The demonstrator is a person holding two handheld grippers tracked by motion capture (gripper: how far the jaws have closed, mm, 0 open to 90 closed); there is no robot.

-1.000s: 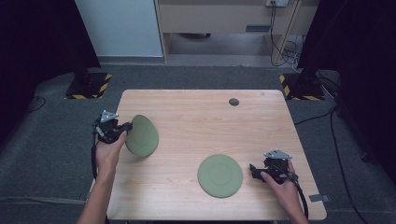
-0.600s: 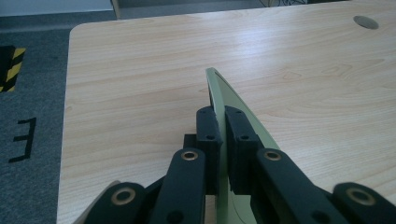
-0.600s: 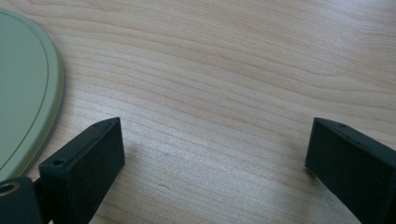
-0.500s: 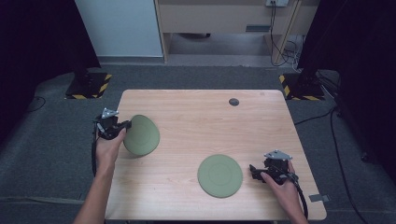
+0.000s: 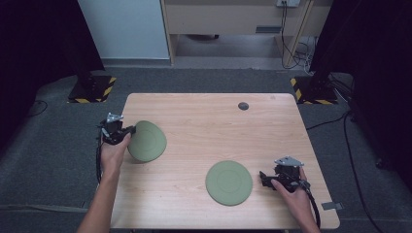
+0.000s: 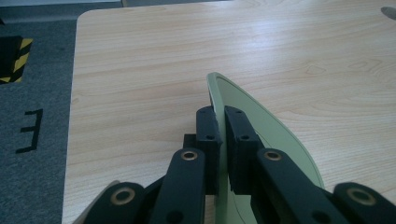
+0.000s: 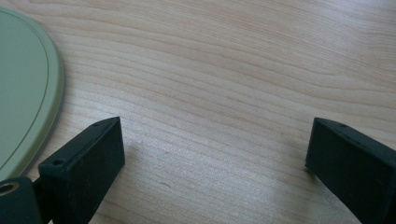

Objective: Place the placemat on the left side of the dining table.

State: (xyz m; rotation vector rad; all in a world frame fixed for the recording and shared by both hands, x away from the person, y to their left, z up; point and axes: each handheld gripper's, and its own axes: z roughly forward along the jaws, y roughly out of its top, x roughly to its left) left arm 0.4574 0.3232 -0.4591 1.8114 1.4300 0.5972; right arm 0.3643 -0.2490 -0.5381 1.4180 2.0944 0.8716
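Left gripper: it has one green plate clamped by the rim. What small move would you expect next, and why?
Probably carrying it right toward the other green plate to stack it. The left gripper is shut on the rim of the held plate, which sits tilted over the table. The second plate lies flat near the right gripper, which rests open beside it and seems to be waiting.

On the wooden table (image 5: 204, 126) the left gripper (image 5: 127, 131) holds a tilted green plate (image 5: 147, 141) by its edge; a second green plate (image 5: 229, 182) lies flat near the right gripper (image 5: 265, 177), a dark disc (image 5: 243, 106) sits far back
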